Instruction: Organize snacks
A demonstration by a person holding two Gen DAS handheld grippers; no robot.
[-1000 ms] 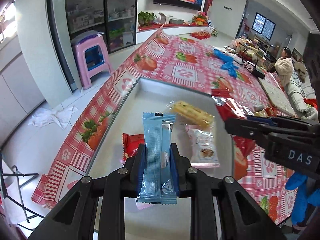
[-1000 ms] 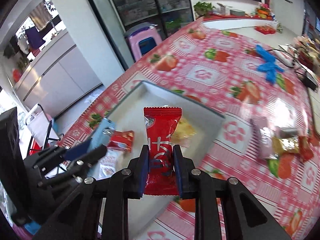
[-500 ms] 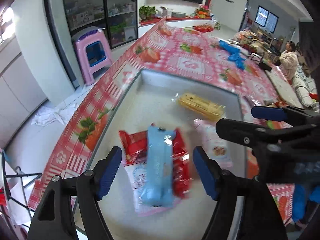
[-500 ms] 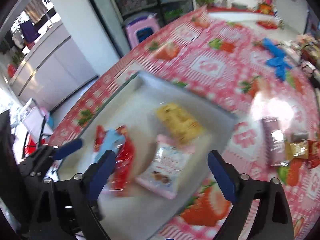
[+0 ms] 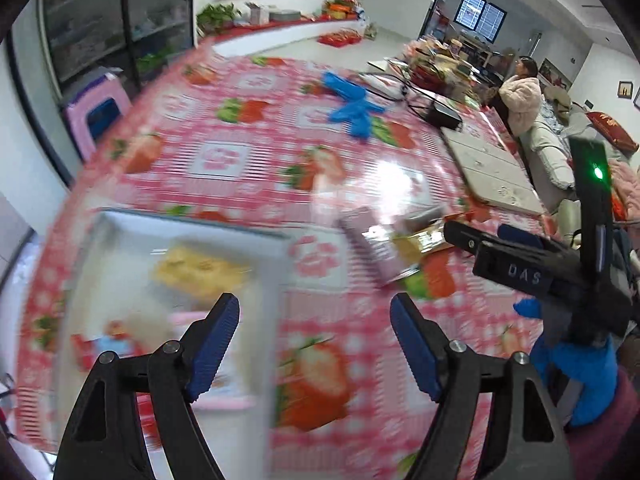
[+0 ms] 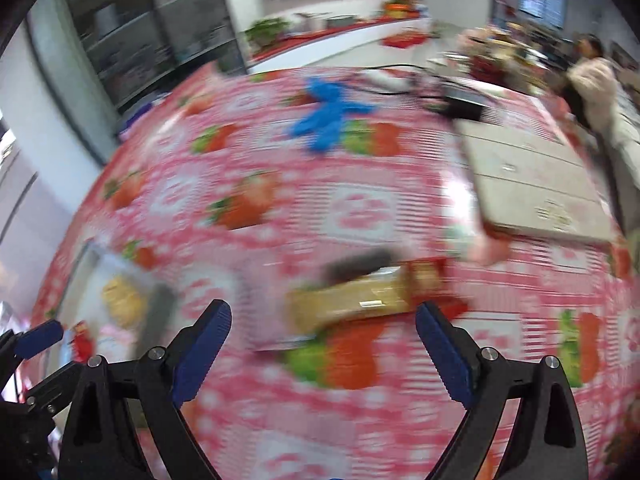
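A white tray (image 5: pixel 192 222) sits at the left of the strawberry tablecloth, holding a yellow snack (image 5: pixel 200 270) and blurred red, blue and pink packets (image 5: pixel 116 344). My left gripper (image 5: pixel 314 304) hangs over the tray's right rim, jaws opening, nothing between them. Right of the tray lies a loose pile: a pink packet (image 5: pixel 372 240) and a golden packet (image 5: pixel 420 240). My right gripper (image 6: pixel 323 308) is open and empty just short of the golden packet (image 6: pixel 352 300) and a dark packet (image 6: pixel 360 264). The tray (image 6: pixel 86 256) lies at its far left. Both views are motion-blurred.
Blue gloves (image 5: pixel 352 108) lie mid-table. A black box (image 5: pixel 444 116) with cables and a flat grey board (image 5: pixel 492 172) sit at the right. A person in a pale coat (image 5: pixel 520 100) sits beyond the table. A pink stool (image 5: pixel 96 112) stands left on the floor.
Both grippers opened, dropping the blue packet and the red packet into the tray. Both then swung right, away from the tray and toward the loose snacks.
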